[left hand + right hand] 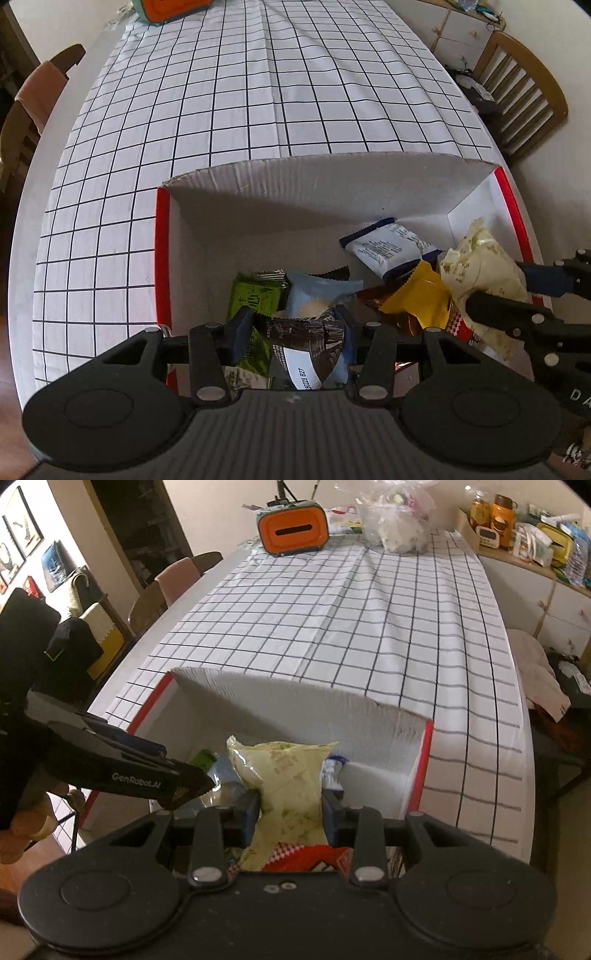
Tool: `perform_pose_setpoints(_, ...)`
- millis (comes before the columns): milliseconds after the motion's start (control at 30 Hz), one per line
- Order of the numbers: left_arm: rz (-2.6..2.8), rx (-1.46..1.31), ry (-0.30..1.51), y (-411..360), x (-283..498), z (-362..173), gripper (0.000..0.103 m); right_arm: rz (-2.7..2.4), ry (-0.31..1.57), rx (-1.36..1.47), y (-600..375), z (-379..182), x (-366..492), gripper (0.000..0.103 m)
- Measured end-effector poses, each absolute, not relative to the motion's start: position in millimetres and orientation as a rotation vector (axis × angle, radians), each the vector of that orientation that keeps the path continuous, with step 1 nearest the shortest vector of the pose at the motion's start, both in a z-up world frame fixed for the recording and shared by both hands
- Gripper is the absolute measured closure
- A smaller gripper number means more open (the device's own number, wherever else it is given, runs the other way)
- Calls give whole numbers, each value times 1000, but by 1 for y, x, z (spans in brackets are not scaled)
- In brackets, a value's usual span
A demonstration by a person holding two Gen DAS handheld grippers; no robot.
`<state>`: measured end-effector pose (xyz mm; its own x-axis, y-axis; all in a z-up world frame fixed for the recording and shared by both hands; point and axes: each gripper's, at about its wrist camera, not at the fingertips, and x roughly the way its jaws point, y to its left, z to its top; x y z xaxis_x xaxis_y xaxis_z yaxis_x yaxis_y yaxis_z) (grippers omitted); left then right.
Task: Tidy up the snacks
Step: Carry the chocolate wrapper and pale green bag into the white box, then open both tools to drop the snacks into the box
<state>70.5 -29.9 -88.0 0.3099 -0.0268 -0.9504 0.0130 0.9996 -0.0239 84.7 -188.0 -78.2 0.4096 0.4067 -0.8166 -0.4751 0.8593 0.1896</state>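
A white cardboard box with red edges [162, 258] [417, 775] sits on the checked tablecloth and holds several snack packs. My left gripper [291, 332] is shut on a dark brown snack packet [306, 339] over the box's near left part, above a green packet [251, 299] and a light blue packet [317, 291]. My right gripper [290, 808] is shut on a pale yellow-green chip bag [284, 775] over the box's right part; that bag also shows in the left wrist view [480, 266]. A yellow packet [417, 299] and a white-and-blue packet [388, 247] lie in the box.
An orange-and-teal container [291, 530] and a clear plastic bag [395, 520] stand at the table's far end. Wooden chairs stand on the left [33, 96] and right [524, 85]. A cluttered sideboard [535, 546] is at the far right.
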Motion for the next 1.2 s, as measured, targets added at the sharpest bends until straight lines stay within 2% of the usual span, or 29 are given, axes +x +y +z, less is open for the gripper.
perform_pose_setpoints(867, 23, 133, 1310, -62, 66, -114, 53, 525, 1017, -111, -191, -97, 72, 67)
perform_pose_setpoints(1033, 48, 119, 1284, -56, 64, -104, 47, 539, 1013, -113, -191, -98, 70, 66)
perform_pose_setpoints(1100, 52, 101, 1270, -53, 62, -99, 40, 542, 1013, -107, -191, -98, 70, 65)
perform_pose_setpoints(1200, 51, 78, 1248, -49, 58, -92, 38, 547, 1011, -101, -192, -96, 68, 63)
